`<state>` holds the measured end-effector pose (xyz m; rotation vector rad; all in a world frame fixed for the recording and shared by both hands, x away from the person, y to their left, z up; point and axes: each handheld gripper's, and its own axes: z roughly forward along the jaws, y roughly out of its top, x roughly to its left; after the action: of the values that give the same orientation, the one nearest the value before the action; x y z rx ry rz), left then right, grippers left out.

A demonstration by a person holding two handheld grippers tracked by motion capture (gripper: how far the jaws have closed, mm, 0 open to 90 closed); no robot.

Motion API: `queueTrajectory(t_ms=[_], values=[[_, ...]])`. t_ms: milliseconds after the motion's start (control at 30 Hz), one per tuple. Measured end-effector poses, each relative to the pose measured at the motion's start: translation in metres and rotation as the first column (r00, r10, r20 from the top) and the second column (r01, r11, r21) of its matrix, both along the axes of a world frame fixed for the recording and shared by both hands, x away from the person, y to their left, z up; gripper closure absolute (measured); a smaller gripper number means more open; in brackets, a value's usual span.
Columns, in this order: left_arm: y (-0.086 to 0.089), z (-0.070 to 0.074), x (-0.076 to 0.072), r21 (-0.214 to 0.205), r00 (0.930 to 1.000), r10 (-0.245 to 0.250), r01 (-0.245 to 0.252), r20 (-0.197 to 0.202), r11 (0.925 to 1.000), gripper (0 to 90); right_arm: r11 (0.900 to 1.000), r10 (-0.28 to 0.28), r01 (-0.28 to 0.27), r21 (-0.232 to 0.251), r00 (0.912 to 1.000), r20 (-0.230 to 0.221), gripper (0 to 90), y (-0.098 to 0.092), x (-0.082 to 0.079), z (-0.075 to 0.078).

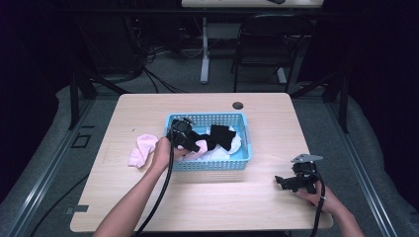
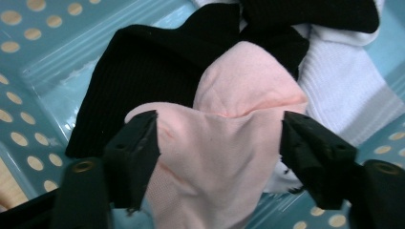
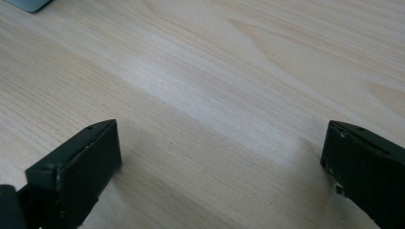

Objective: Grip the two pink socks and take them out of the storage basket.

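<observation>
I've got a light wood surface (image 1: 207, 197) w/ a blue perforated basket (image 1: 210, 164) sitting near its middle. Inside the basket: black socks (image 1: 221, 134) on top of white ones (image 1: 217, 154), all in a loose pile. A second pink sock (image 1: 143, 149) lies on the surface just beside the basket's left wall, outside it.

My left gripper (image 2: 217, 143) is down in the basket's left end. In the left gripper view its fingers are spread wide, one on each side of a pink sock (image 2: 229, 124) that lies bunched between them over a black ribbed sock (image 2: 148, 67); a white ribbed sock (image 2: 344, 90) sits to the right. The sock fills the gap, but I can't tell whether the fingers actually press on it.

My right gripper (image 1: 289, 181) rests low at the surface's front-right, well apart from the basket, hand behind it. In the right gripper view its fingers (image 3: 81, 167) stand wide apart over bare wood, holding nothing.
</observation>
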<state>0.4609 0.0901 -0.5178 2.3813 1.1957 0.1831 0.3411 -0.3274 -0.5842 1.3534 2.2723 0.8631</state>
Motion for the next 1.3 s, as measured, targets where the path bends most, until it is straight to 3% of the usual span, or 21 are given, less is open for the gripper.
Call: queueTrajectory(t_ms=[200,400,567,600,667,900,1000,1300], values=[[-0.004,-0.001,0.0,0.042,0.9999,0.006,-0.005,-0.015,0.9991,51.9,1.0,-0.003,0.003,0.0,1.0,0.002,0.0,0.0,0.0,0.0],[-0.008,-0.004,0.003,0.072,0.9983,-0.001,0.005,-0.058,0.9974,61.0,1.0,-0.004,0.004,0.001,1.0,0.001,0.0,0.0,-0.001,0.0],[-0.01,-0.005,0.003,0.079,0.997,-0.01,0.016,-0.077,0.9967,71.4,1.0,-0.004,0.004,0.001,1.0,0.002,0.0,0.0,-0.001,0.0],[-0.011,-0.005,0.002,0.081,0.9965,-0.02,0.026,-0.082,0.9963,78.4,1.0,-0.004,0.004,0.001,1.0,0.002,0.0,0.0,-0.001,0.0],[-0.012,-0.005,0.002,0.076,0.9961,-0.024,0.03,-0.085,0.9966,84.2,1.0,-0.003,0.003,0.0,1.0,0.002,0.0,0.0,-0.001,0.0],[-0.011,0.001,0.0,0.066,0.9961,-0.045,0.05,-0.076,0.9966,87.0,1.0,-0.003,0.003,0.0,1.0,0.002,0.0,0.0,-0.001,0.0],[-0.008,0.011,-0.002,0.046,0.9971,-0.047,0.05,-0.059,0.9977,87.1,1.0,-0.003,0.003,0.002,1.0,0.002,0.0,0.0,-0.001,0.0],[-0.002,0.031,-0.005,0.047,0.9968,-0.073,0.075,-0.03,0.9961,87.1,1.0,-0.005,0.005,0.001,1.0,0.003,0.0,0.0,-0.001,0.0]])
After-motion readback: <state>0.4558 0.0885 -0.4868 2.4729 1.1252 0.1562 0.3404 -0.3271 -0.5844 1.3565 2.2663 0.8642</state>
